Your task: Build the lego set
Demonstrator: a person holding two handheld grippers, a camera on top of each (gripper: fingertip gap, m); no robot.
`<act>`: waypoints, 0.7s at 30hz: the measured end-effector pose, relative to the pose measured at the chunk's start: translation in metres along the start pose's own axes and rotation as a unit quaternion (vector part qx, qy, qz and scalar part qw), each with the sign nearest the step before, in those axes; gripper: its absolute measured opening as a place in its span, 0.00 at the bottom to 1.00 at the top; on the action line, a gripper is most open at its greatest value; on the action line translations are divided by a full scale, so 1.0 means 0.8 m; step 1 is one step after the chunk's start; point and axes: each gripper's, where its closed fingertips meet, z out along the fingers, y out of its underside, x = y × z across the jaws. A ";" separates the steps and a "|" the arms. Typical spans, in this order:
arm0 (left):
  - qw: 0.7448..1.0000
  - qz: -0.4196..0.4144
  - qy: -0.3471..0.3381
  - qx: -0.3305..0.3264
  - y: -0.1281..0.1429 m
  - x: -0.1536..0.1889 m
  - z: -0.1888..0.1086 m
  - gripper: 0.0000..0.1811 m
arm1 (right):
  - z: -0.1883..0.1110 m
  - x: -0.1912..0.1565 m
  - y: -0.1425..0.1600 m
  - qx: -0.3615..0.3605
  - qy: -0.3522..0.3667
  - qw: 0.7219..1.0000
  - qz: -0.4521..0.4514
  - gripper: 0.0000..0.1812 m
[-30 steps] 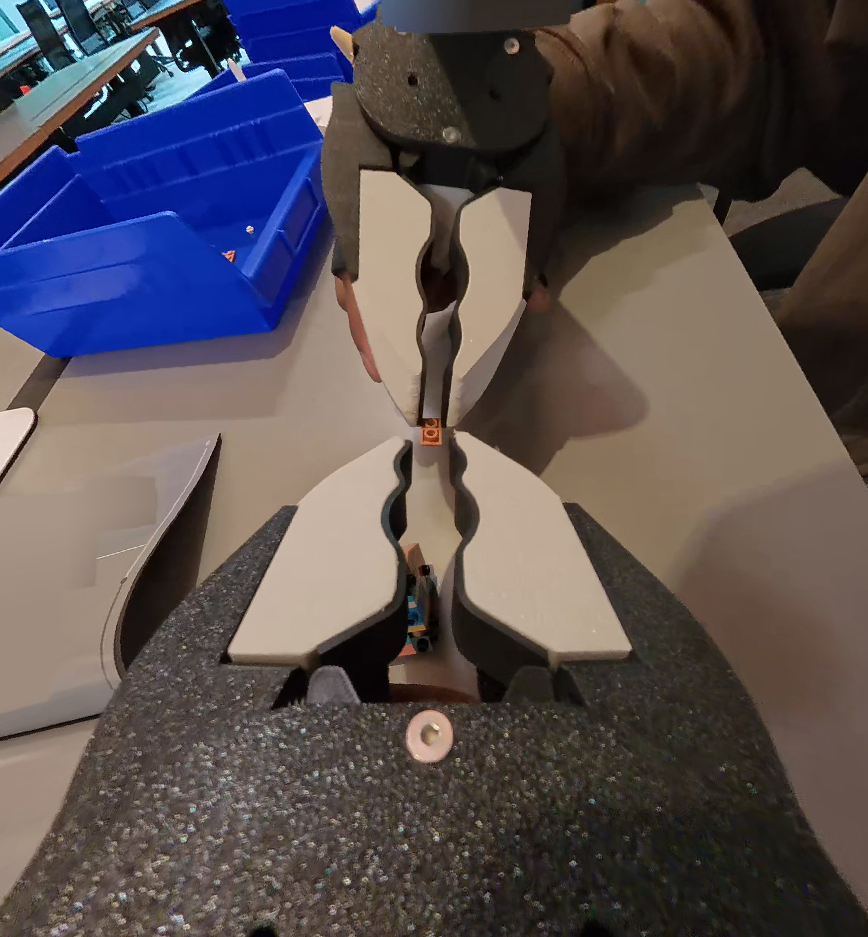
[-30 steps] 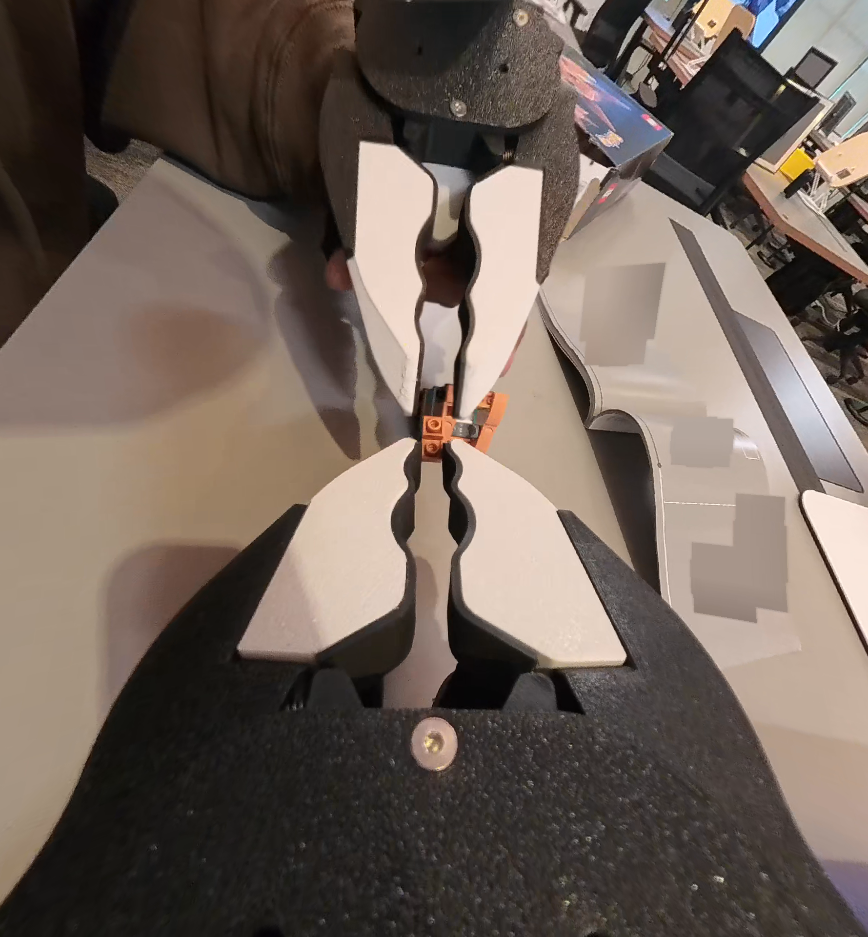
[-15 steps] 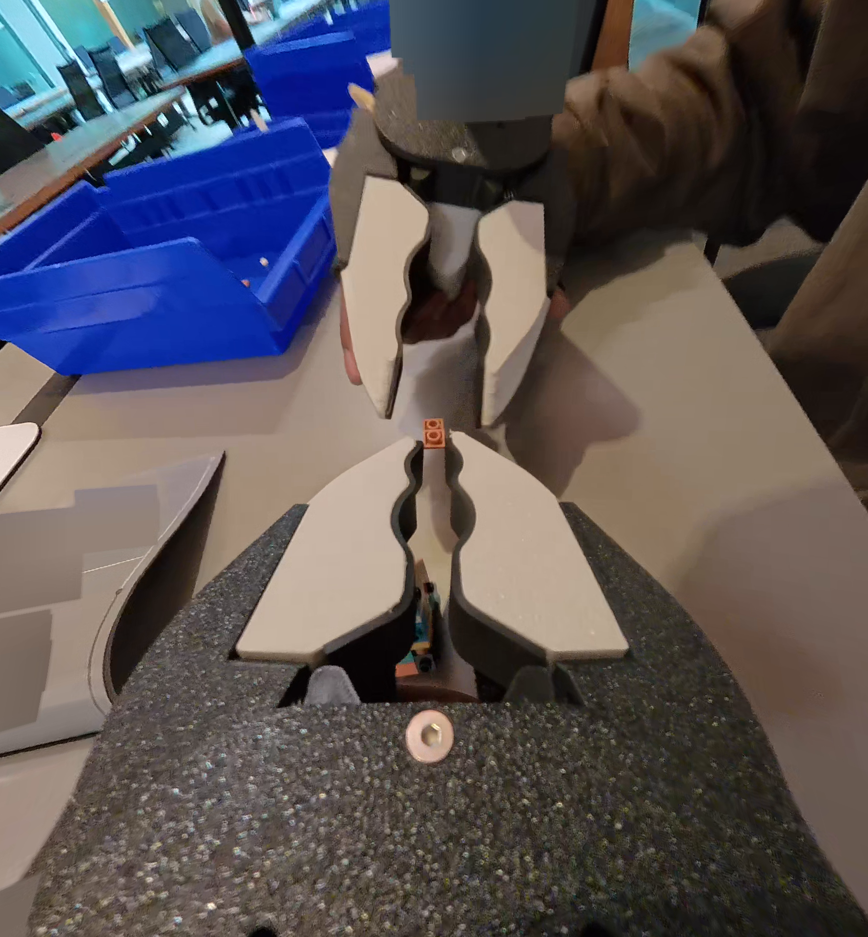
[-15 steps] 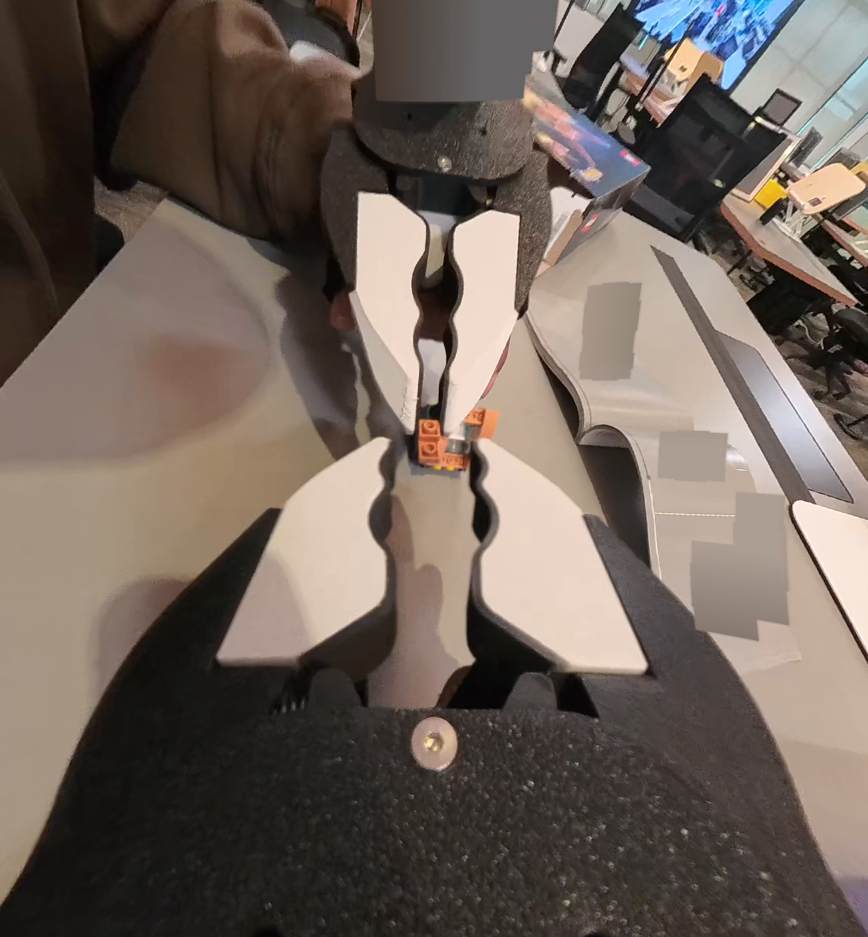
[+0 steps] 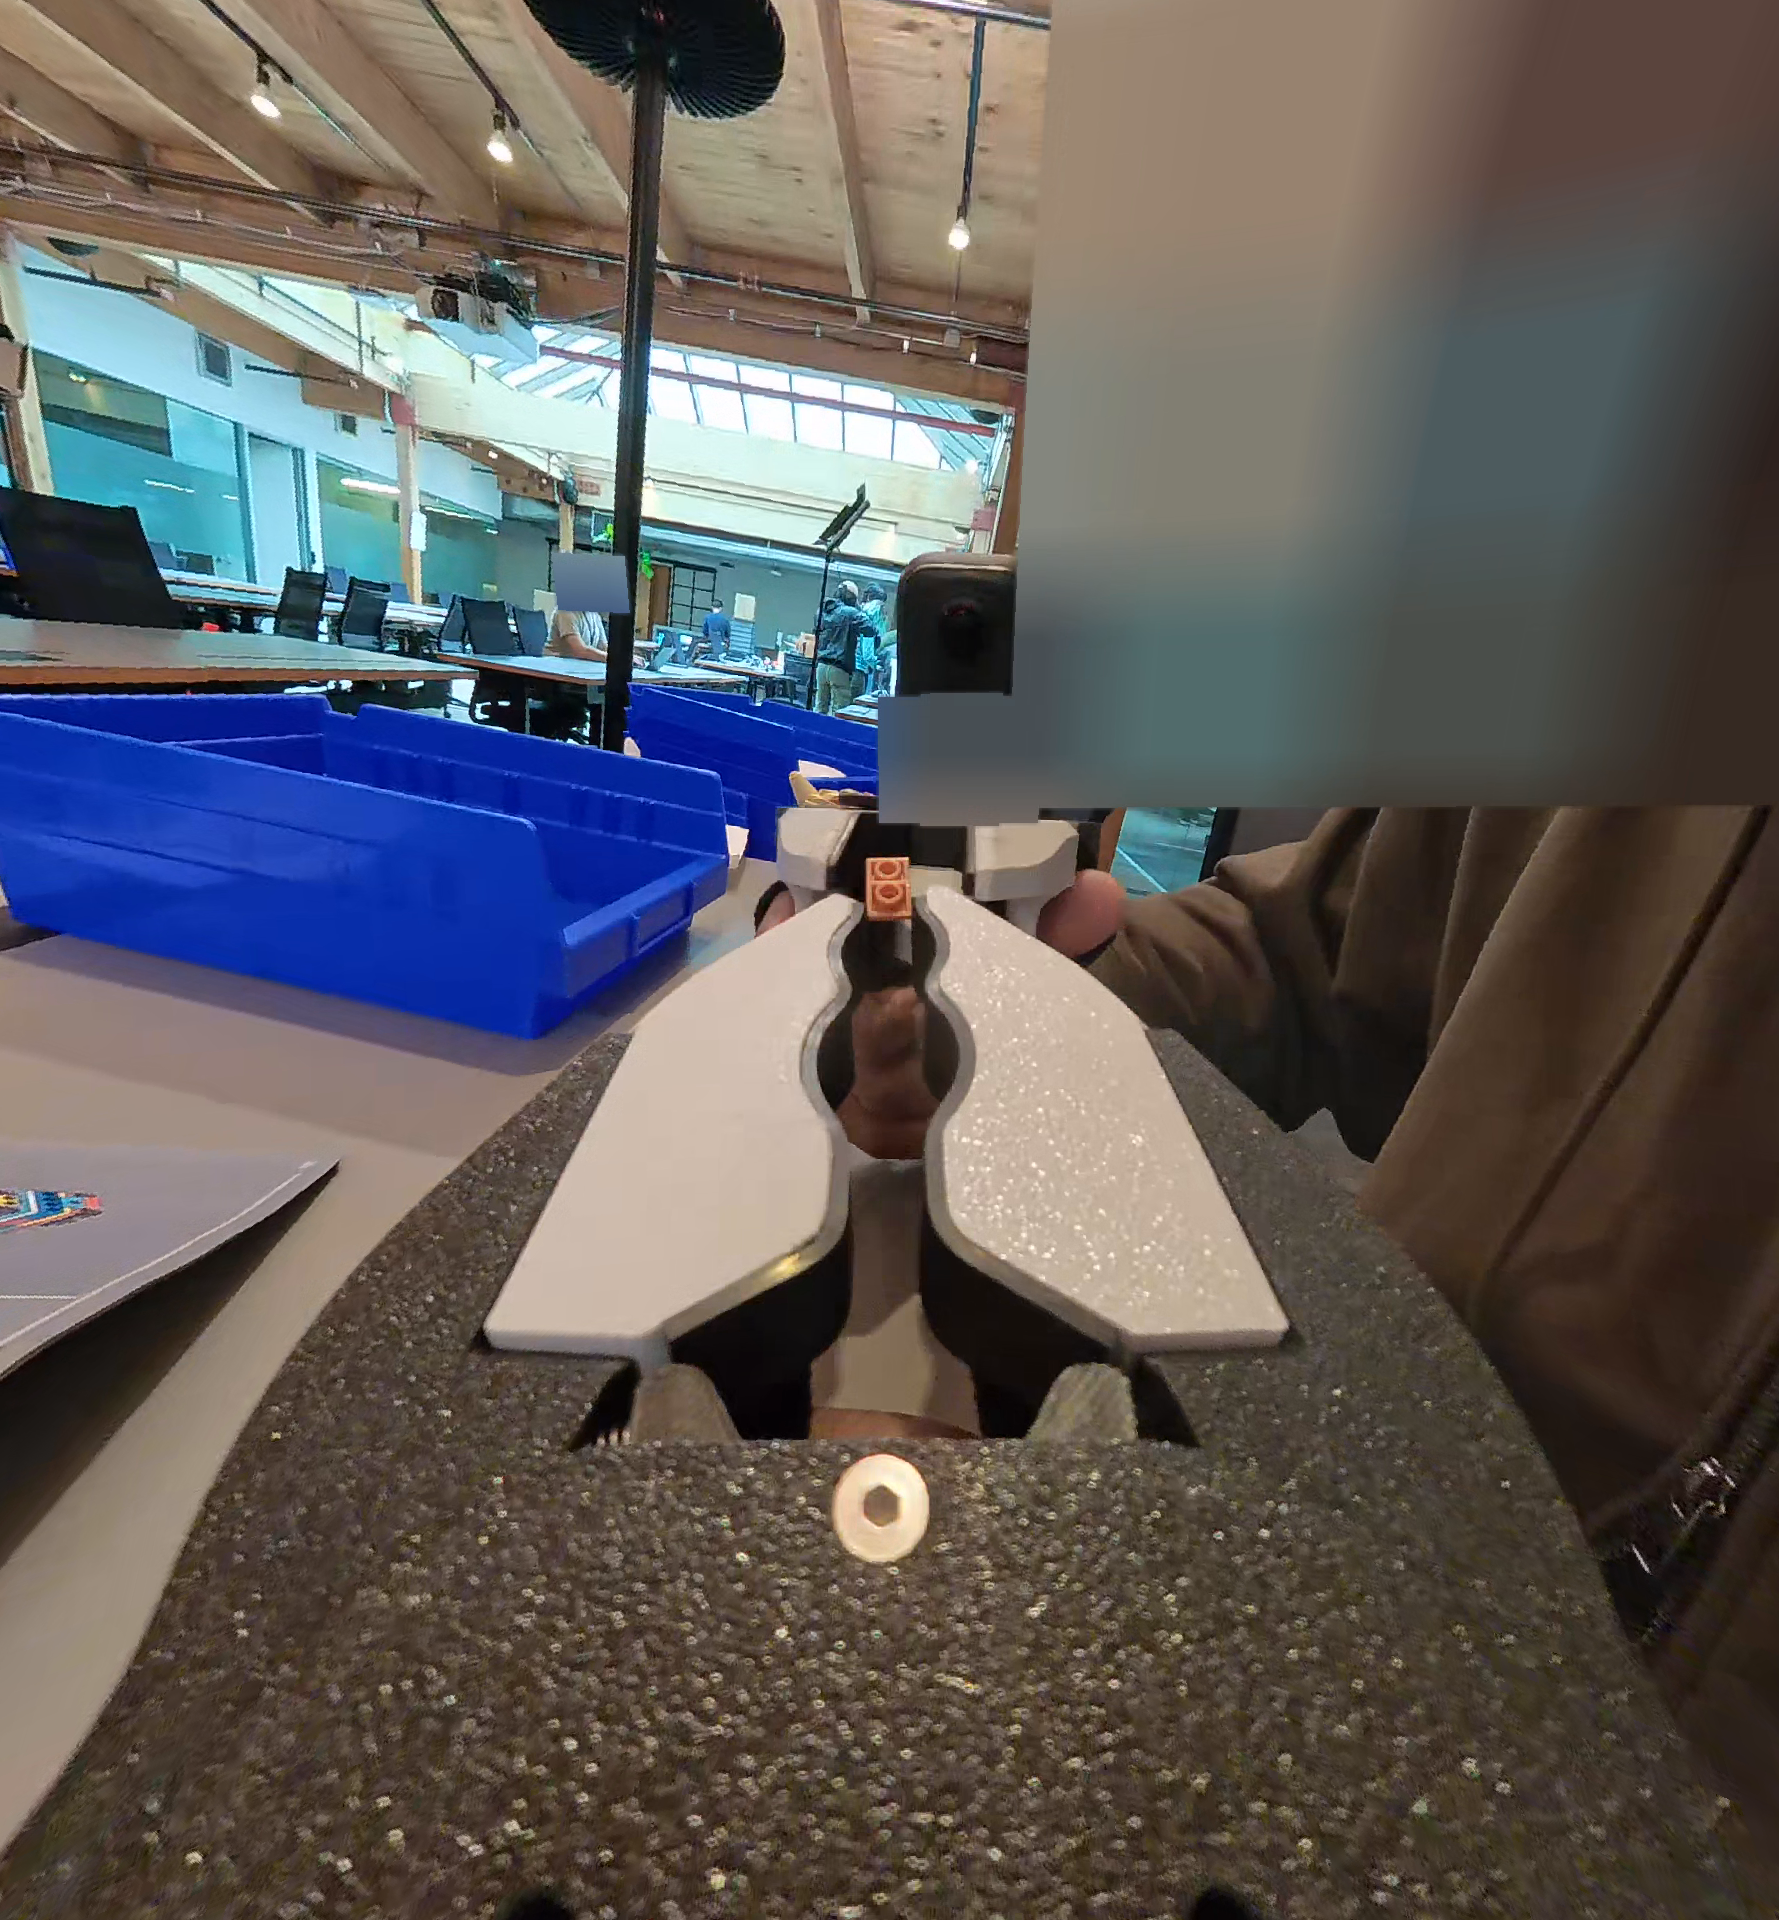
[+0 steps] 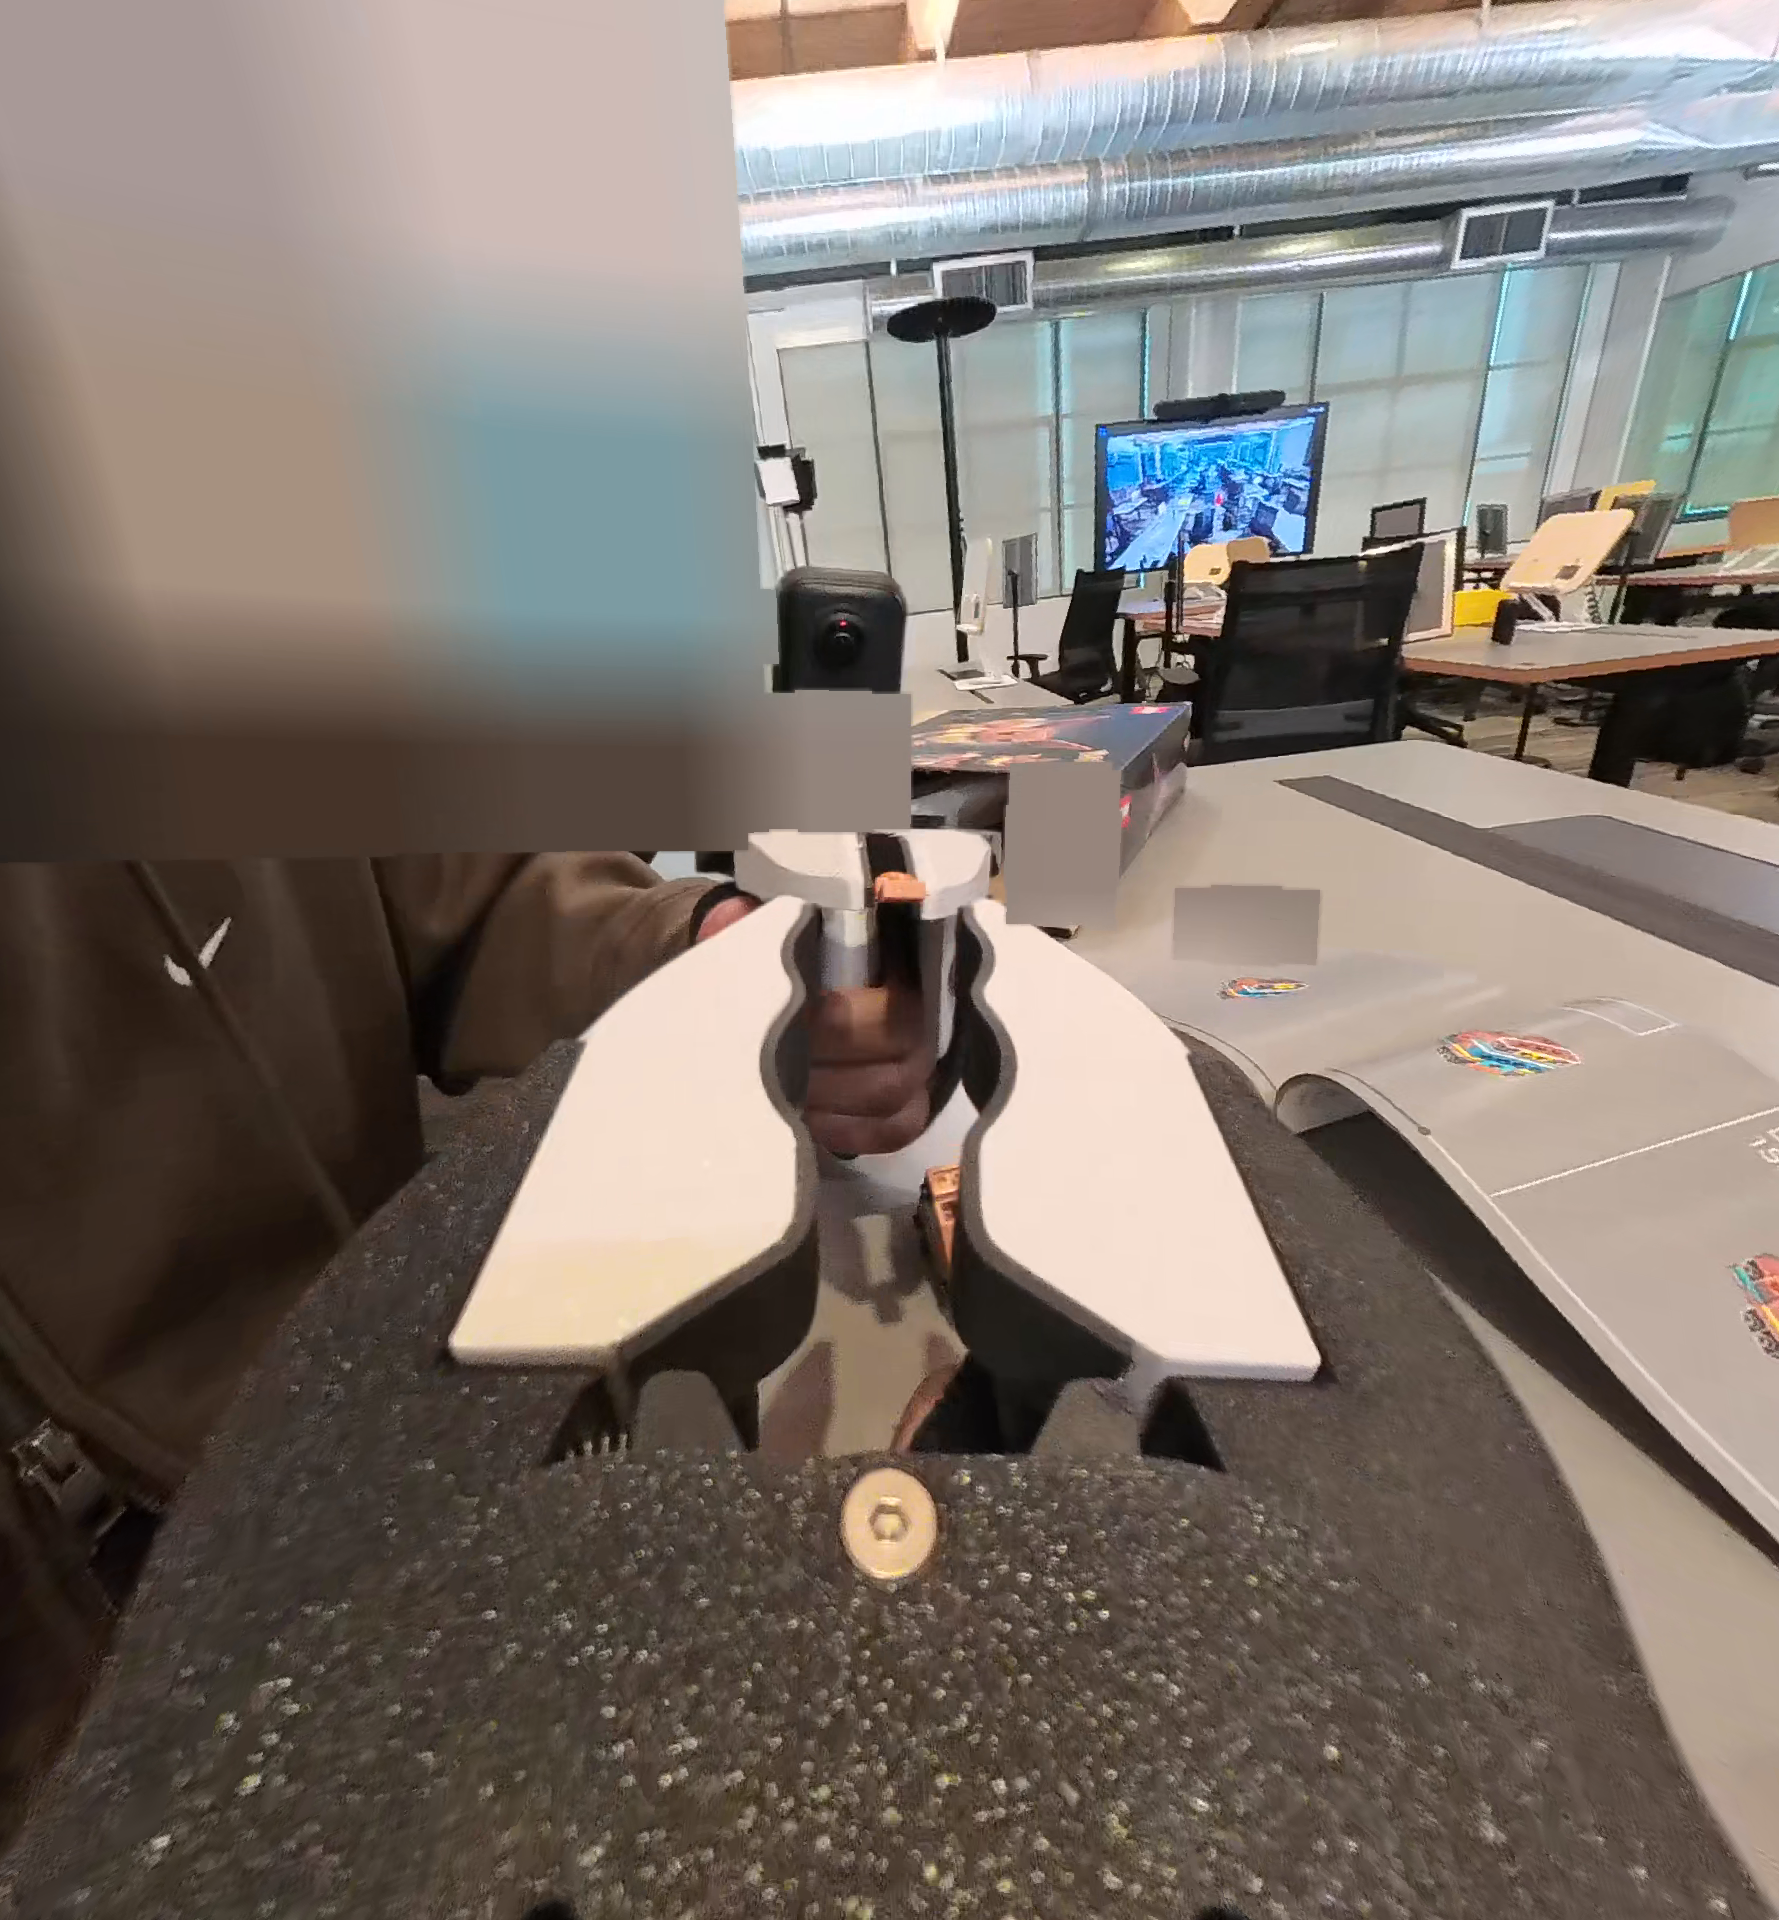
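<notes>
Two tools raised over grey bench point(image 5: 241, 1049): left tool point(image 5: 887, 914) pinching orange brick point(image 5: 887, 886), right tool point(image 6: 885, 920) parted, empty; blue bin point(image 5: 324, 842) contents hidden.

Bright daylit interior, wide-angle edge bending, right view slightly blurred.

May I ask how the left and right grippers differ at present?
The left gripper is shut on an orange lego piece; the right gripper is open and empty. A blue bin lies beside the left gripper, an open booklet beside the right gripper. Both face each other.
</notes>
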 end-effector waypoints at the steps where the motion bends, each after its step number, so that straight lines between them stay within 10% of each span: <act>1: 1.000 0.003 0.001 -0.001 0.001 0.001 0.001 0.04 | 0.001 0.001 0.001 0.001 0.003 1.000 0.003 0.14; 21: 1.000 0.017 0.010 -0.002 0.003 0.007 0.004 0.04 | -0.001 -0.004 0.001 0.012 -0.022 0.999 0.039 0.07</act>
